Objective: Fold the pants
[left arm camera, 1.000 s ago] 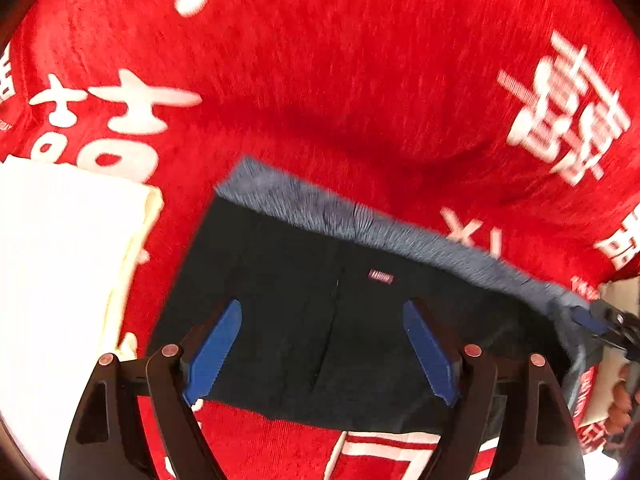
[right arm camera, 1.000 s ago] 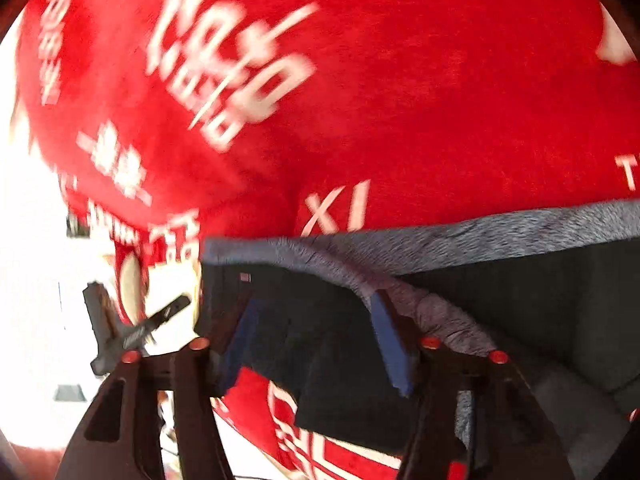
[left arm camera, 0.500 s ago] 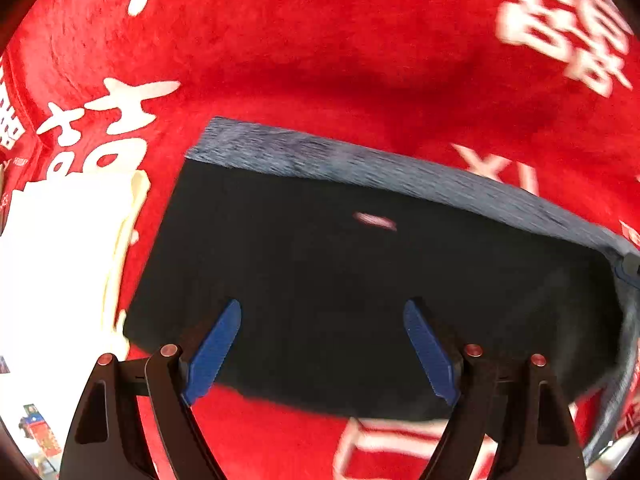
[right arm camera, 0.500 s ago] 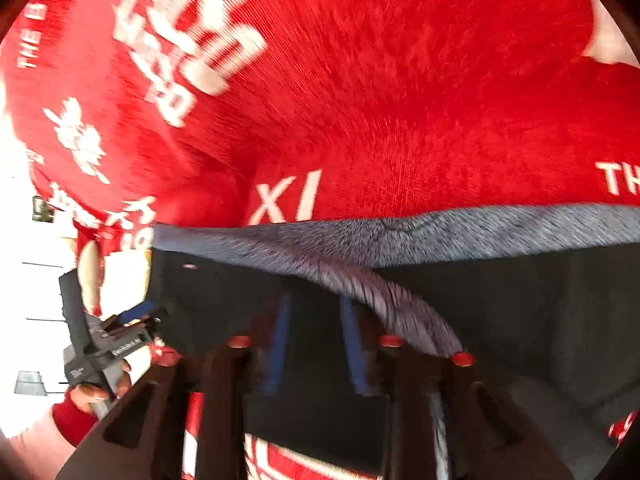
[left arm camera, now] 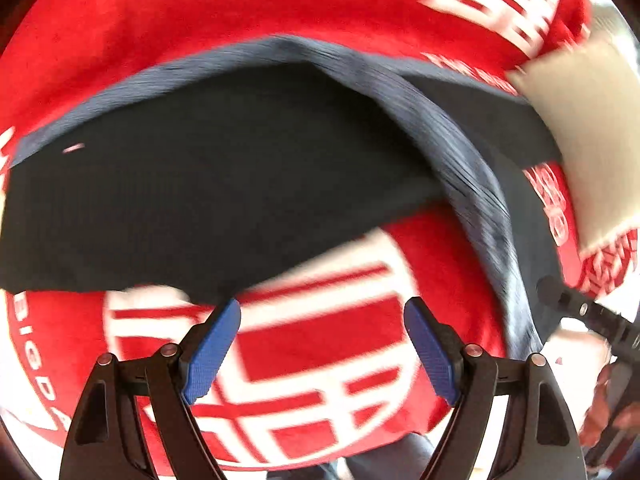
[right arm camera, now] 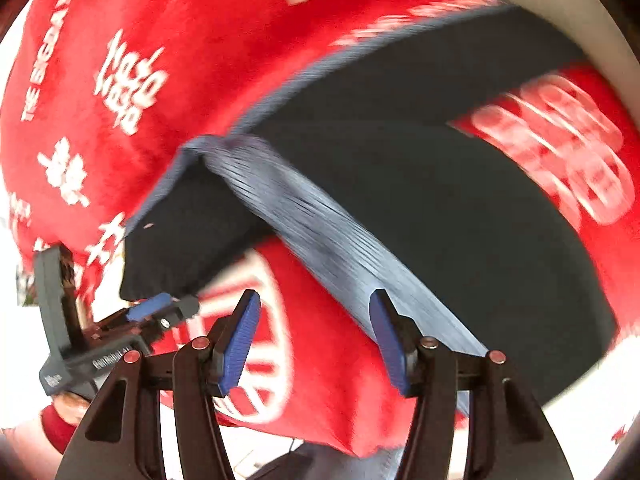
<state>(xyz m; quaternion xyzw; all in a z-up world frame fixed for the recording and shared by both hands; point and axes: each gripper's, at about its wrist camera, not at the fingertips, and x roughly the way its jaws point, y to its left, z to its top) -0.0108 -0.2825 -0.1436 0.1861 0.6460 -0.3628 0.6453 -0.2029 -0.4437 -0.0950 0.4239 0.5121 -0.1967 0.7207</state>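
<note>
Our left gripper (left arm camera: 322, 344) stands spread wide with nothing between its blue pads (left arm camera: 212, 352); beneath it we see only the red cloth (left arm camera: 320, 360) with its white lettering. The near hem of the pants (left arm camera: 200, 200) lies just ahead of the left fingertips, close but, as far as we can tell through the blur, not touching them.

Our right gripper (right arm camera: 316, 340) is also spread, gripping nothing. The grey ribbed waistband (right arm camera: 320, 232) runs diagonally toward it and passes close behind its right pad (right arm camera: 386, 340); whether band and pad touch we cannot tell.

The pants are dark, lying on the red cloth in front of both grippers. From the right wrist view they appear partly folded: one dark panel (right arm camera: 180, 240) sits to the left of the waistband, and a larger dark spread (right arm camera: 460, 220) extends to the right. The long axis of the garment runs roughly left to right across both views, with the waistband crossing it at a slant. A pale cloth (left arm camera: 580, 140) sits at the far right edge in the left wrist view.

We judge the right gripper nearer to the waistband, and the left nearer to the loose left panel's hem. The next grasp likely turns on each closing on the edge just ahead of it.
</note>
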